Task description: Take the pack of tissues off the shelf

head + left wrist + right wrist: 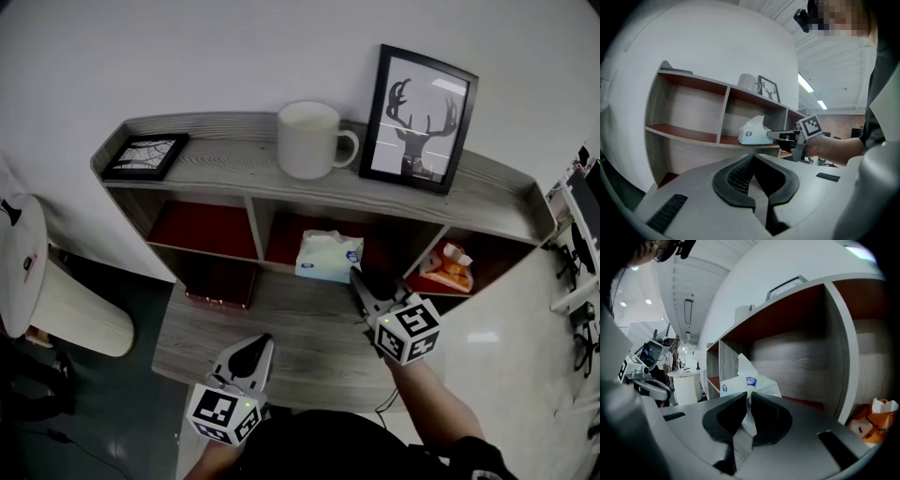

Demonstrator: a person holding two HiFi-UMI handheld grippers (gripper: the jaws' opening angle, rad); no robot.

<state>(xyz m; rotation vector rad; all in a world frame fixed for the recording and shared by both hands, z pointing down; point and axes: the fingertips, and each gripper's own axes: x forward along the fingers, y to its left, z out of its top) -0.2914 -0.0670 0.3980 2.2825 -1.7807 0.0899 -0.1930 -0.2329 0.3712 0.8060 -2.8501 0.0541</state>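
Observation:
The pack of tissues (pixel 328 256) is a pale soft pack with a blue logo and a tissue sticking up. It lies in the middle compartment of the grey wooden shelf (pixel 234 157), near its front edge. My right gripper (pixel 359 278) reaches in level from the right and is shut on the pack's near corner. In the right gripper view a fold of its white wrapper (pixel 750 416) sits pinched between the jaws (pixel 748 397). My left gripper (pixel 262 343) hangs shut and empty over the lower board, well short of the pack (pixel 753 133).
On the shelf top stand a white mug (pixel 307 139), a framed deer picture (pixel 419 117) and a small flat frame (pixel 145 156). An orange snack packet (pixel 448 269) lies in the right compartment. A dark red box (pixel 220 281) sits below the left one. A white round table (pixel 19 262) stands at left.

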